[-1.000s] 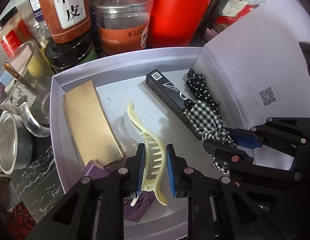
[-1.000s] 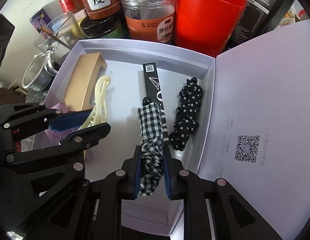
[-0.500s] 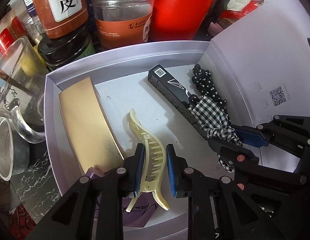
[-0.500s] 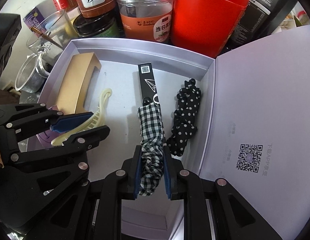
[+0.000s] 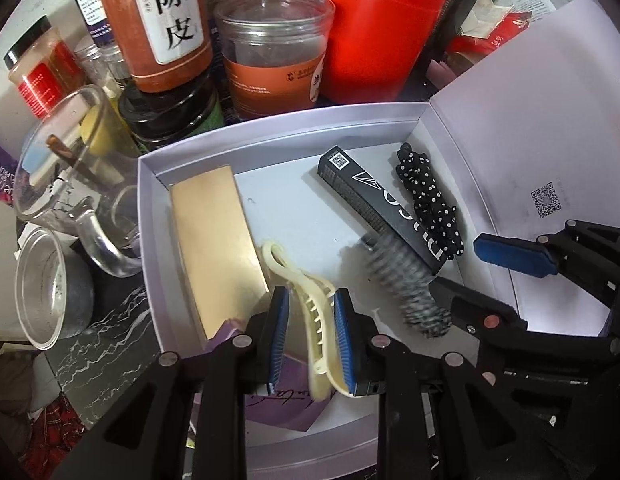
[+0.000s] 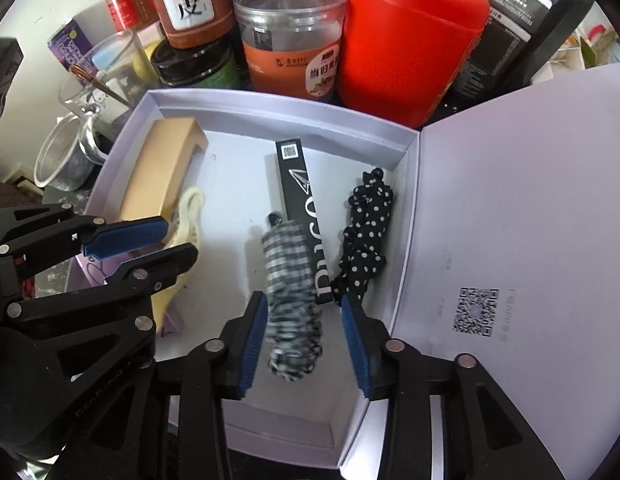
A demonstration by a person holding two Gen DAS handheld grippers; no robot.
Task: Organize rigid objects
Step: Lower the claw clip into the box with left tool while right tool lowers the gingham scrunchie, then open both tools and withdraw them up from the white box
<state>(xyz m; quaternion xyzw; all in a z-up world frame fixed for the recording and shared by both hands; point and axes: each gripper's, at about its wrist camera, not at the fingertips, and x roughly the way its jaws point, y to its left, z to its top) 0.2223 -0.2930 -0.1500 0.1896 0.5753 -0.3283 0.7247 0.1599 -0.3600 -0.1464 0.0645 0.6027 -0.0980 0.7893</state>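
Note:
A pale lilac box (image 5: 277,128) (image 6: 277,108) holds a gold case (image 5: 213,240) (image 6: 161,172), a black carton (image 5: 374,200) (image 6: 299,200) and a polka-dot scrunchie (image 5: 430,204) (image 6: 366,232). My left gripper (image 5: 310,336) (image 6: 149,240) is shut on a cream hair claw (image 5: 310,308) (image 6: 187,220) and holds it tilted over the box. My right gripper (image 6: 303,340) (image 5: 470,268) is open. The checked scrunchie (image 6: 291,300) (image 5: 406,284) is blurred between its spread fingers.
Jars (image 5: 269,56), a red canister (image 5: 382,28) (image 6: 410,40) and a labelled bottle (image 5: 161,20) stand behind the box. A glass mug (image 5: 77,176) (image 6: 105,80) and a metal cup (image 5: 45,292) are at the left. The open lid (image 5: 530,160) (image 6: 510,240) lies to the right.
My right gripper has opened and let go of the checked scrunchie, which is dropping into the box. My left gripper still holds the hair claw, now tilted more.

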